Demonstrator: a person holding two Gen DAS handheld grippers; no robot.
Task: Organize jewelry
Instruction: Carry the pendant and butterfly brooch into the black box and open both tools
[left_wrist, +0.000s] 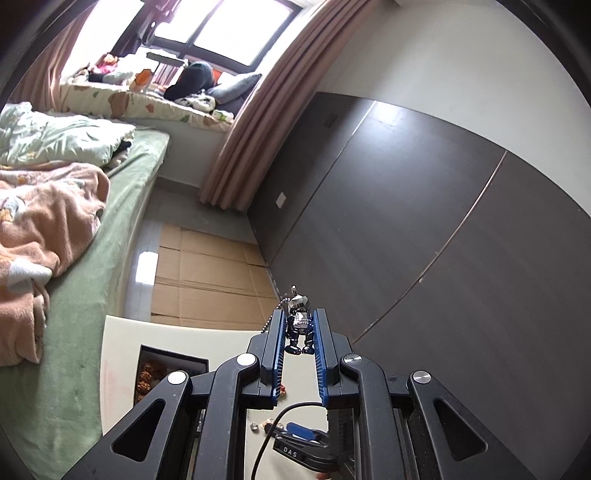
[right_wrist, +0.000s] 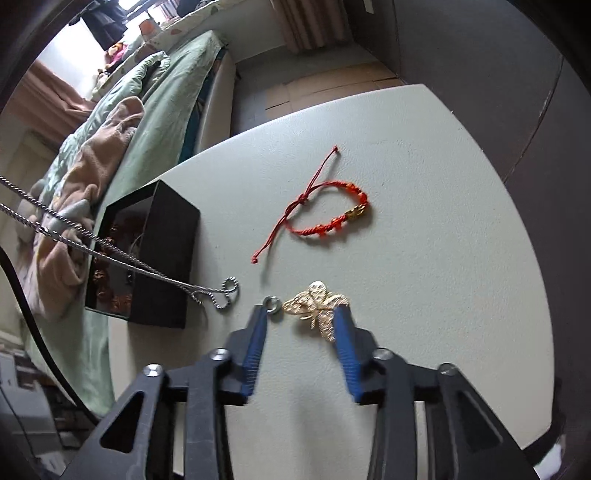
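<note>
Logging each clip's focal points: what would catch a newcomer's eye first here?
A faceted silver figure pendant clamped in the left tool, high above the table. On the white table, a red braided bracelet and a gold butterfly brooch between the right tool's open fingers.

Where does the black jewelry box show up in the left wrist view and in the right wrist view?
Left wrist view: black jewelry box at lower left, partly hidden behind the left hand-held gripper.
Right wrist view: left of centre on the white table, open side facing left.
Shared landmark: the green bed beyond the table's edge.
</note>
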